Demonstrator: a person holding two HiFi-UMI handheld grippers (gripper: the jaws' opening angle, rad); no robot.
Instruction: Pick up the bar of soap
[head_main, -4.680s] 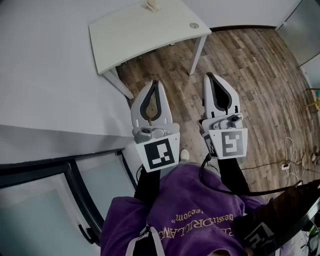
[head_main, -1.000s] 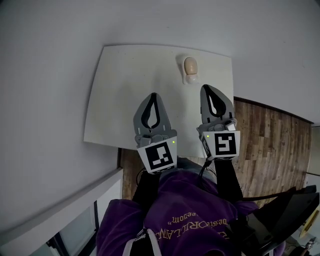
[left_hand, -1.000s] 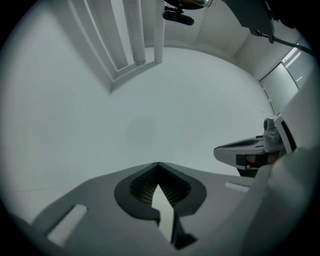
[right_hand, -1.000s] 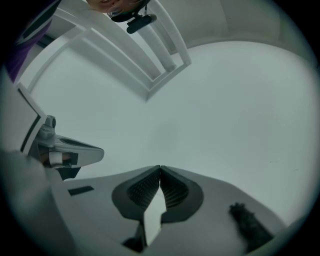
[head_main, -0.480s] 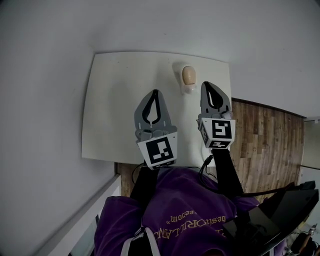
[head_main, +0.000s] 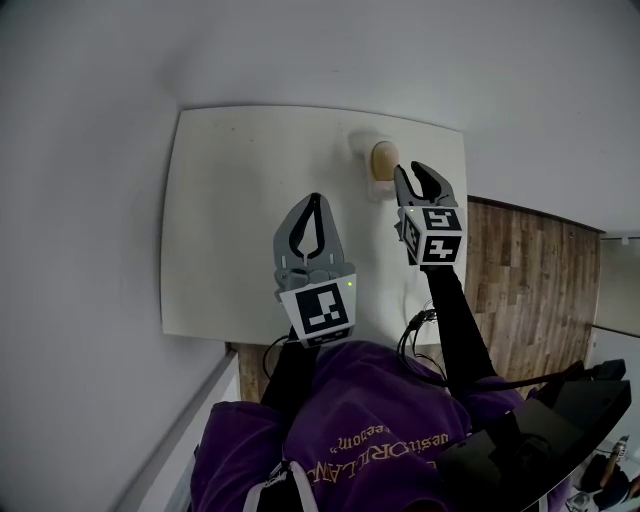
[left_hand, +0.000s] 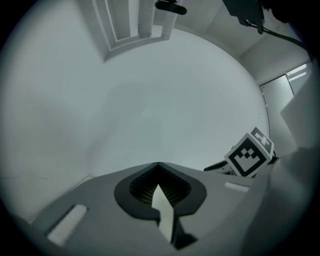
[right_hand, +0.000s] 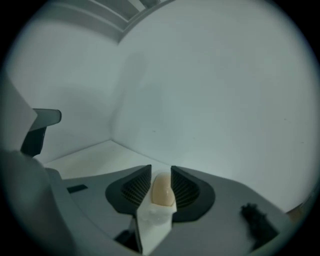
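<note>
- The bar of soap (head_main: 383, 159) sits on its white soap dish (head_main: 376, 183), close to the far edge of the white table (head_main: 230, 230) and toward the far right corner, by the wall.
- In the right gripper view the bar of soap (right_hand: 162, 190) shows in the gap between the two ribbed jaws, perched on the soap dish (right_hand: 155, 220).
- The right gripper (head_main: 415, 175) is up at the soap now, jaws spread apart. Half a second ago they were pinched together and further back from the dish.
- From the head view its tips are just beside the soap, not clamped on it. The soap is in the same spot on the dish as before.
- The right gripper (right_hand: 160, 169) holds nothing.
- The left gripper (head_main: 313, 225) hangs over the middle of the table, well back from the dish, about where it was half a second ago.
- In its own view the left gripper (left_hand: 158, 165) has its jaws together at the tip, with nothing between them.
- Wooden floor (head_main: 530, 290) runs past the table's right edge.
</note>
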